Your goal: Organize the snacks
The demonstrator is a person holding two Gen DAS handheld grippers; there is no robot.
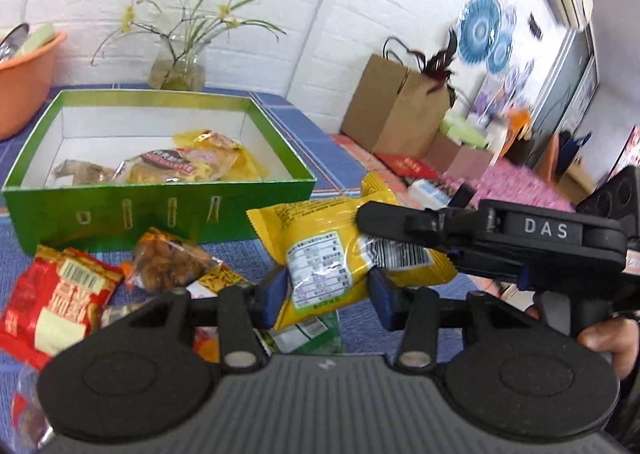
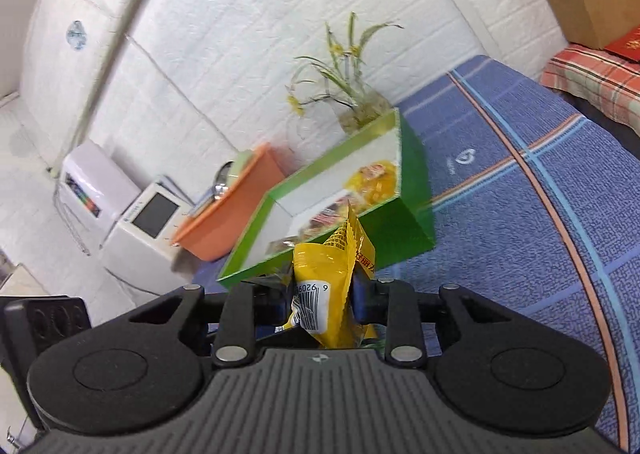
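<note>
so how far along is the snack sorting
Done: a few packets already lie in the green box. In hand: both the left gripper and right gripper are clamped on one yellow packet. Left: the red packet and nut bag on the blue cloth.

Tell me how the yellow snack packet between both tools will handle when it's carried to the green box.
The yellow snack packet looks floppy: its film creases and bulges where the left tool pinches it. Its glossy wrapper may slip. It seems light, since the right tool grips only one end and it barely sags on the way to the green box.
</note>
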